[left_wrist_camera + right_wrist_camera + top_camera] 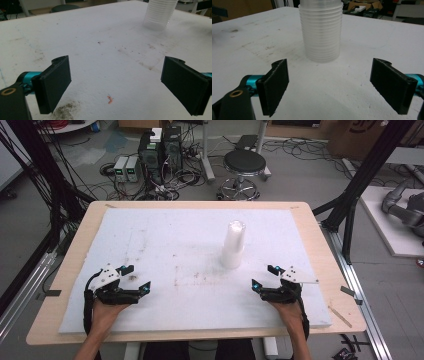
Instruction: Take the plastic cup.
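Both hands are in, low at the near edge of the white foam board (165,235) that covers the wooden table (80,227). The left gripper (138,279) sits at the near left, jaws spread wide with nothing between them. In the left gripper view, bare, scuffed foam shows between its 2 black pads (53,83), with a small orange scrap (110,99) lying just ahead and a dark smudge (65,111) by the left pad.

Over on the right, the right gripper (265,276) mirrors it: jaws wide apart, empty, resting near the front edge. The right gripper view looks straight down its pads (275,85) at a stack of clear plastic cups (321,30), standing upright, mouth down, on the foam.

From above, that stack of cups (233,245) stands right of the board's centre, beyond the right gripper and well apart from the left one. Neither gripper touches it.

Behind the table, a black stool (244,165) and a tangle of cables and electronics boxes (160,152) sit on the floor.
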